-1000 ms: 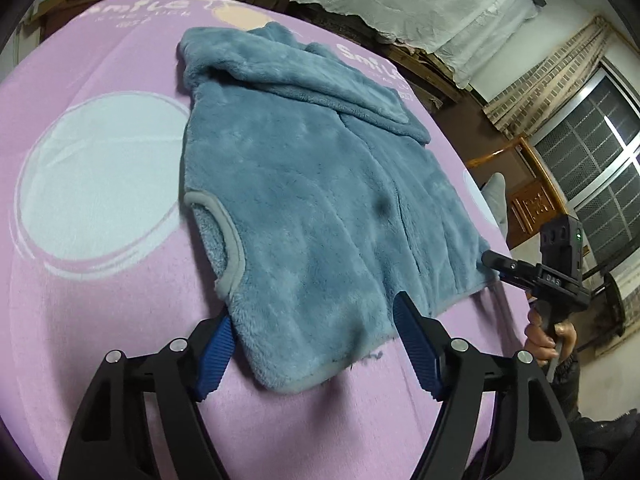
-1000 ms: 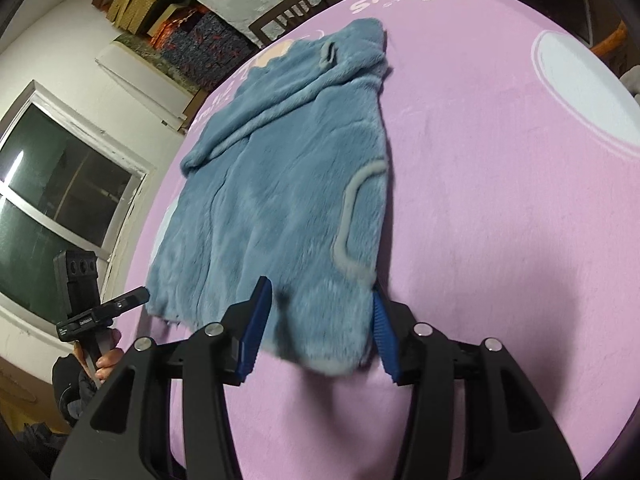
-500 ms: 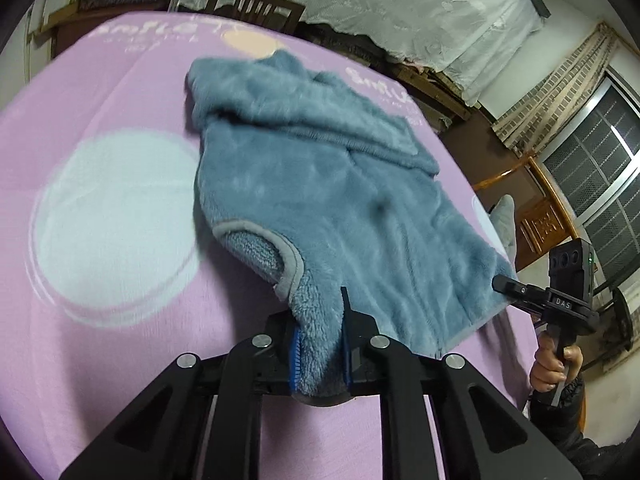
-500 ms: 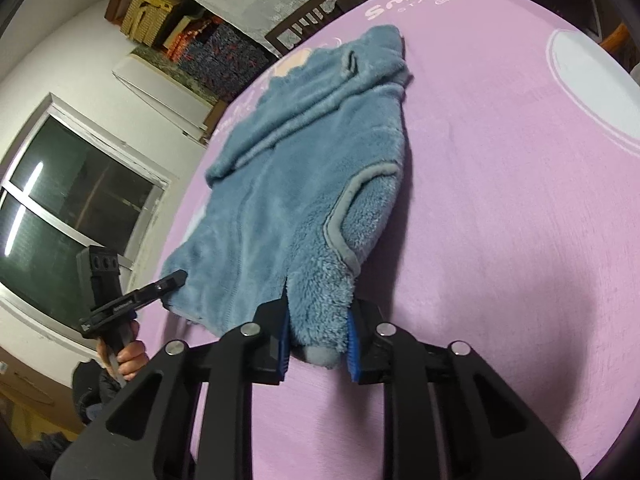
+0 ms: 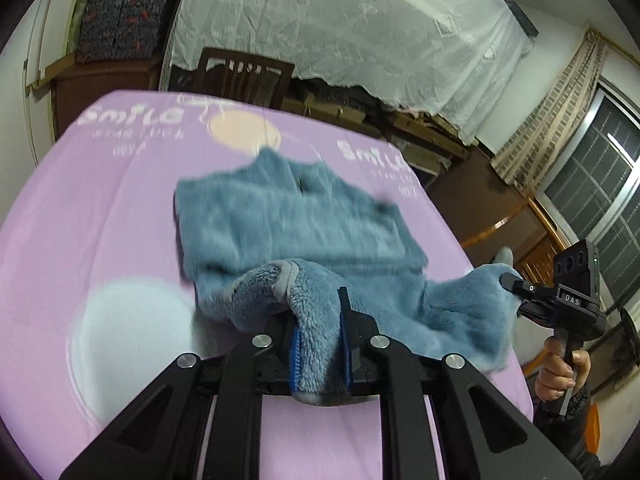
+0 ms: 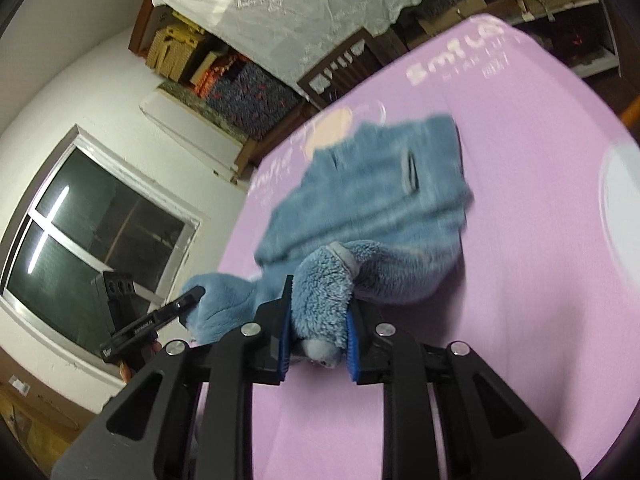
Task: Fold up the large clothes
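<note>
Where it lay flat a second ago, one blue fleece garment (image 5: 304,224) now lifts off the pink tabletop (image 5: 100,208), left gripper (image 5: 320,344) and right gripper (image 6: 318,338) each clamped on a hem corner.

This is a lived-in room of a home, used partly for storage. Beyond the hand-held gripper (image 5: 320,344) a wooden chair (image 5: 244,76) stands at the far edge of a surface (image 5: 100,208) spread with a pink printed blanket. Behind it a white lace sheet (image 5: 340,20) drapes over stacked furniture and cardboard boxes (image 6: 172,52). Folded patterned quilts (image 5: 116,12) sit up to the left, and a barred window (image 5: 600,176) with a patterned curtain (image 5: 552,108) is off to the right.
</note>
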A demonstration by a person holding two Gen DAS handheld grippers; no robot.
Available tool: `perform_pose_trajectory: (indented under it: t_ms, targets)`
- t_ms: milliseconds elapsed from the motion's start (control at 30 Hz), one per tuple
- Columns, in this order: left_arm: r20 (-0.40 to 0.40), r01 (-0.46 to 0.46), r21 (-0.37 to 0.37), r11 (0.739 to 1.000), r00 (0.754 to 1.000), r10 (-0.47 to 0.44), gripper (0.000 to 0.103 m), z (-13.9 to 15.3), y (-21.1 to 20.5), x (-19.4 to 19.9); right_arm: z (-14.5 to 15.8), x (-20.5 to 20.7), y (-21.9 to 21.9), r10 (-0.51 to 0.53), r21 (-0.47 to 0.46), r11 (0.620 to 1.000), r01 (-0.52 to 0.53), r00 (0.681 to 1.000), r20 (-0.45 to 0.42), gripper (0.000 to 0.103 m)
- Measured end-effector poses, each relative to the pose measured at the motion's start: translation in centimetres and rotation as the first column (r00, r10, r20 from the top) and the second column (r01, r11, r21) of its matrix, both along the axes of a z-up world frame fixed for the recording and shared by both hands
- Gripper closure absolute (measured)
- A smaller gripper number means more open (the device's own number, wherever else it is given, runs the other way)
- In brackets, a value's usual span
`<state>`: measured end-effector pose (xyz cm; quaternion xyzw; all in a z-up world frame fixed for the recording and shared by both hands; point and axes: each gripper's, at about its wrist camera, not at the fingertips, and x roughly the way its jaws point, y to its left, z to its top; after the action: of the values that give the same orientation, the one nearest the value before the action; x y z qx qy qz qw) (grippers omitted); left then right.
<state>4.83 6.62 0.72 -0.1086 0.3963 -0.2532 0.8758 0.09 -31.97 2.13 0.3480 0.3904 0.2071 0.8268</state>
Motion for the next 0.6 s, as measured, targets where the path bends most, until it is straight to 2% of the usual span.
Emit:
perform_pose_trajectory:
  t_ms: [133,300,433,500,600]
  targets:
    - [0.025,-0.025,0.003,1.0,0.999,0.025,0.088,1.7,0.1,3.7,0.9,4.3,-1.1,-0.042,0.022,0.999,0.042,0.999,-0.005,0.083]
    - [0.001,-0.06,-0.001,0.998,0.998,0.06,0.088,1.7,0.0,9.5,0.9,10.0,-1.7,-0.08,0.025,0.996,0.08,0.997,-0.006,0.083]
    - [-0.018,-0.116,0.027,0.993,0.993,0.116,0.088,0.1,0.0,13.8,-0.2,14.9,-2.0,-0.121,-0.013,0.993,0.121,0.992,-0.025,0.083]
    - [-0.057,-0.132,0.022,0.991,0.989,0.133,0.088,-1.5,0.3,16.3,-1.5,17.2,-2.4,-0.142,-0.04,0.989,0.14,0.989,-0.044,0.083]
    - [-0.102,-0.152,0.029,0.988,0.983,0.154,0.088,-3.9,0.4,18.7,-4.8,20.1,-3.0,-0.15,-0.01,0.989,0.15,0.983,-0.104,0.083]
